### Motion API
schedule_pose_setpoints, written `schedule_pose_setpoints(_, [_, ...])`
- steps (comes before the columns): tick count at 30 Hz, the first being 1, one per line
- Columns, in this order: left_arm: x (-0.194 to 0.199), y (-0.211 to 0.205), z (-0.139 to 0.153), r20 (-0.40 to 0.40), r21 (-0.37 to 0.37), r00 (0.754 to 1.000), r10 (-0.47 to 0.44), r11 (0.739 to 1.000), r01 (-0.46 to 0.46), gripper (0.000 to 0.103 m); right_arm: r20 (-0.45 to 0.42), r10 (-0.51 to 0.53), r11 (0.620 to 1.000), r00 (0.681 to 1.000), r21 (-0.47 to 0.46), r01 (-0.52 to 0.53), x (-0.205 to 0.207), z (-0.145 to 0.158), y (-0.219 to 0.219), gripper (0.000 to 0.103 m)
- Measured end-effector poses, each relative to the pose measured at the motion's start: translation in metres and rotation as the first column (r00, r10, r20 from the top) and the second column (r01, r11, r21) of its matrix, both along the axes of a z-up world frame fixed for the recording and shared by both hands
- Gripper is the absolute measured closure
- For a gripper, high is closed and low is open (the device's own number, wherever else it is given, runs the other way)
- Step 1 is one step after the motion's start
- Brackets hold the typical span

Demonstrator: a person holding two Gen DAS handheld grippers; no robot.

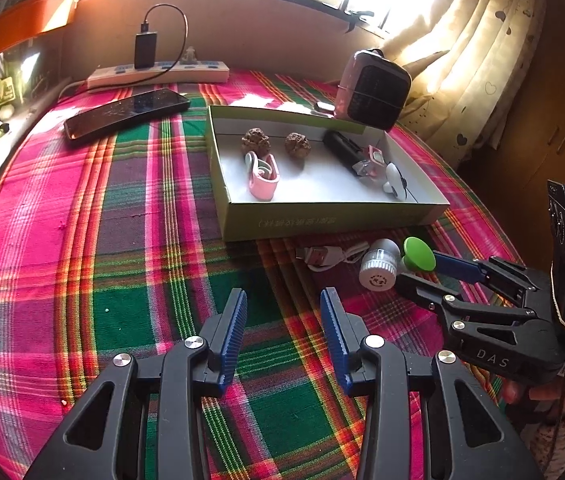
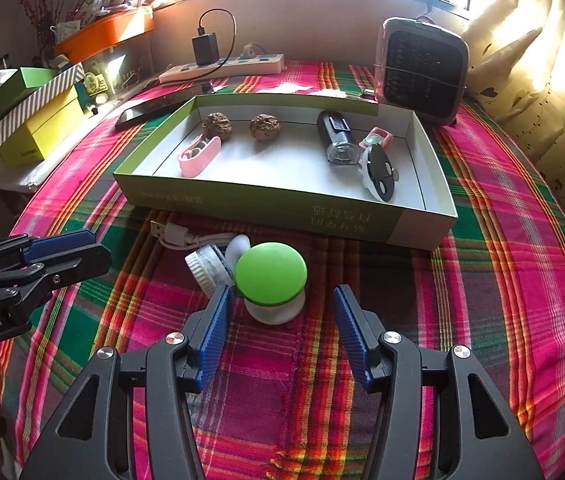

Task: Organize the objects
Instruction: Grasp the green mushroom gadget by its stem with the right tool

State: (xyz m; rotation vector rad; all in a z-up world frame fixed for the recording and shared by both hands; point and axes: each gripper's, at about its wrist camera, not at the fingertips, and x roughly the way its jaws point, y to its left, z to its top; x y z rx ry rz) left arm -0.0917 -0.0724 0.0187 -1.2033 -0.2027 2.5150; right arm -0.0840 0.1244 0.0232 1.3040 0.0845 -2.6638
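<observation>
The right gripper stands open and empty around the mushroom toy on the cloth before the box (probably light, smooth-capped plastic), best pinched at its white stem.

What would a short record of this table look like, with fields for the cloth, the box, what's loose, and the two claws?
surface: plaid cloth
box: open, holding two walnuts, a pink clip, a black gadget
loose, in front of box: green-topped mushroom piece, white cap, white USB cable
right gripper: open, mushroom piece just ahead
left gripper: open, nothing between fingers
</observation>
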Motion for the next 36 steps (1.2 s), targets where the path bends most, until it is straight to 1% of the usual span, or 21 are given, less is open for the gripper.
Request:
schedule_pose_setpoints(5, [-0.003,0.003,-0.002,0.020,-0.011,1.000,-0.006,1.000,0.007,0.066,0.004,0.007,1.000,1.000,0.016,-0.007,-0.005,-0.005,0.001,0.050])
schedule_pose_setpoints(9, [-0.009,0.008,-0.003,0.031,-0.030,1.000,-0.003,1.000,0.004,0.066,-0.007,0.033,0.999,0.999,0.026,-0.033,-0.009,-0.005,0.003,0.050])
schedule_pose_setpoints(13, [-0.015,0.013,-0.001,0.038,-0.044,0.999,-0.003,0.999,0.004,0.066,-0.009,0.048,0.999,0.999,0.019,-0.048,-0.011,-0.004,0.006,0.050])
schedule_pose_setpoints(18, [-0.023,0.020,-0.003,0.053,-0.054,0.999,0.012,0.999,-0.009,0.062,-0.009,0.070,0.997,0.997,0.021,-0.070,-0.012,-0.004,0.015,0.050])
schedule_pose_setpoints(20, [-0.025,0.026,-0.003,0.051,-0.064,0.999,0.008,0.998,-0.004,0.062,-0.012,0.075,0.997,0.997,0.019,-0.075,-0.011,-0.004,0.019,0.057])
schedule_pose_setpoints(22, [-0.027,0.029,-0.002,0.049,-0.056,0.999,0.002,0.998,0.000,0.061,-0.013,0.082,0.997,0.997,0.011,-0.082,-0.011,-0.003,0.024,0.063])
schedule_pose_setpoints(25, [-0.031,0.034,-0.004,0.051,-0.073,0.999,0.010,0.997,-0.007,0.059,-0.013,0.091,0.996,0.996,0.000,-0.091,-0.010,-0.002,0.030,0.067])
schedule_pose_setpoints(29, [-0.034,0.040,-0.006,0.060,-0.085,0.998,0.016,0.996,-0.011,0.059,-0.013,0.100,0.995,0.995,0.002,-0.100,-0.010,-0.002,0.037,0.068])
schedule_pose_setpoints(36, [-0.040,0.050,-0.006,0.054,-0.101,0.999,-0.004,0.995,0.009,0.059,-0.012,0.113,0.994,0.993,0.001,-0.113,-0.011,-0.003,0.045,0.068])
